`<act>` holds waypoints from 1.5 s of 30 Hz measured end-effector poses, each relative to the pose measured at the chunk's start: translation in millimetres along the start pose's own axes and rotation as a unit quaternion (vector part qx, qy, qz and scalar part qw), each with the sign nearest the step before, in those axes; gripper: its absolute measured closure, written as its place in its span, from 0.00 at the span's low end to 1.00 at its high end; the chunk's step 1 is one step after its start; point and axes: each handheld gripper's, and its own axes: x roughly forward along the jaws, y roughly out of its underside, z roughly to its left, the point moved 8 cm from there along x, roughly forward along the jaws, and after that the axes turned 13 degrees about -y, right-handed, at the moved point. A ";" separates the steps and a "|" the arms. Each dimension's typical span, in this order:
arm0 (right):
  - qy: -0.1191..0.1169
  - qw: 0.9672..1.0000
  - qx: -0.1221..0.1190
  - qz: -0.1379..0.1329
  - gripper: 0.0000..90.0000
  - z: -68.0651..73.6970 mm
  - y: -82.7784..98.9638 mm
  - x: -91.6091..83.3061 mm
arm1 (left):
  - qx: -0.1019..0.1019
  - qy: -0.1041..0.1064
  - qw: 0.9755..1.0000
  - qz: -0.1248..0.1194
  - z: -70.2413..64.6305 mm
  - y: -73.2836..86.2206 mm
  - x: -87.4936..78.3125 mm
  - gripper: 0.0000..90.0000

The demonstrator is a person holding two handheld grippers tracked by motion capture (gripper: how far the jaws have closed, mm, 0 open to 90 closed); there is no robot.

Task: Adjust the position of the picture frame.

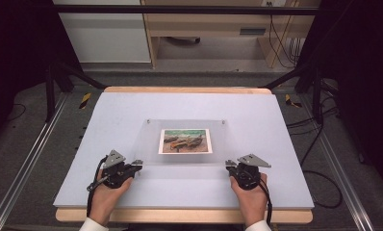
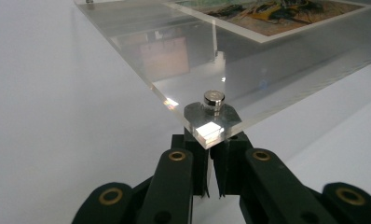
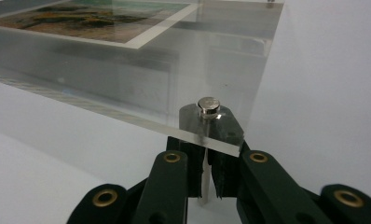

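A clear acrylic plate (image 1: 148, 144) lies raised over the pale table board (image 1: 112, 110), with a colour photo (image 1: 185, 141) of boats under its middle. Small metal studs mark its corners. My left gripper (image 1: 137, 163) is at the near left corner. In the left gripper view its jaws are together under the plate, just below the stud cap (image 2: 214, 99), on the post beneath. My right gripper (image 1: 230, 164) is at the near right corner. In the right gripper view a silver post (image 3: 203, 179) shows between the closed jaws, below the cap (image 3: 208, 105).
Two more studs (image 1: 148, 121) hold the plate's far edge. A wooden lip (image 1: 180, 215) runs along the table's near side. Black frame struts (image 1: 59, 77) and floor cables (image 1: 319, 144) flank the table. A wooden shelf unit (image 1: 204, 33) stands behind.
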 end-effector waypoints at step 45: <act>-0.008 1.000 -0.023 0.006 0.23 2.8 3.6 -30.0 | 0.004 0.039 0.999 0.018 6.5 1.2 -16.2 0.25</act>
